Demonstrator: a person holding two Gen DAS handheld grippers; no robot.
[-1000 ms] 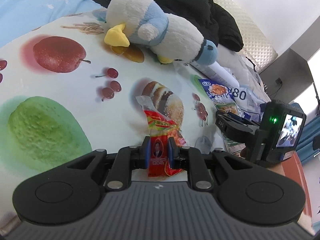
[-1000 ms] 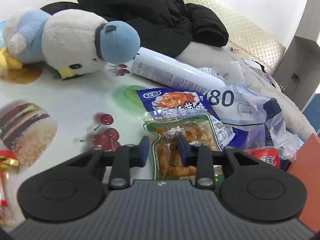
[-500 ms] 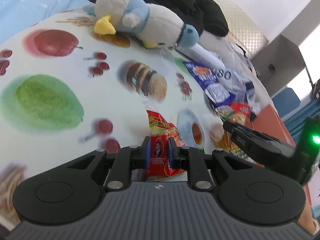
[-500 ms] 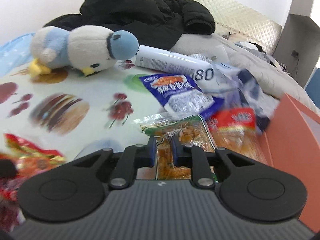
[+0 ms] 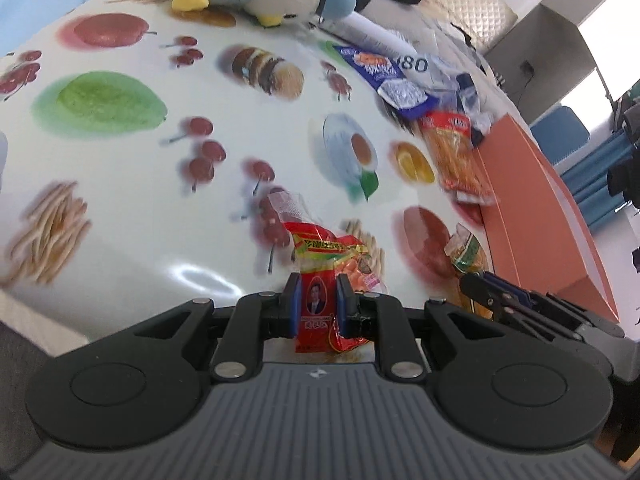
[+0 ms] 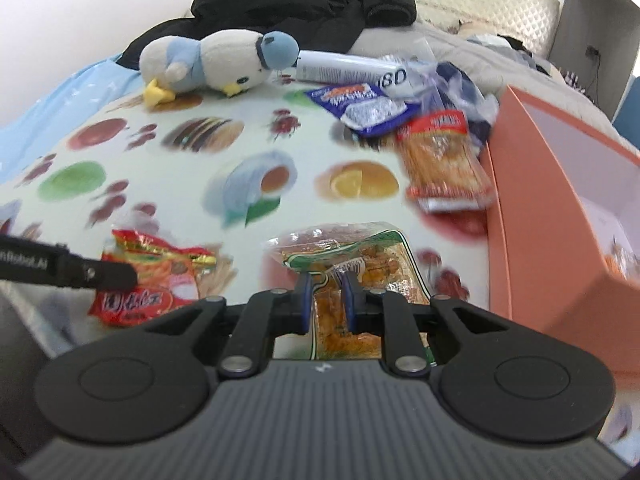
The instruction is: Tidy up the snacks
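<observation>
Both snack packets lifted, heading for the box

The left gripper (image 5: 316, 304) pinches the red packet (image 5: 320, 280); the right gripper (image 6: 325, 300) pinches the green-edged packet (image 6: 352, 264). Next, judged: release into the orange box (image 6: 560, 184) at the table's right edge.

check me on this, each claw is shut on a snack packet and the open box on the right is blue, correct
Not quite: the box is orange, as the right wrist view shows. The rest holds: the left claw grips a red packet, the right claw a clear green-edged packet.
</observation>
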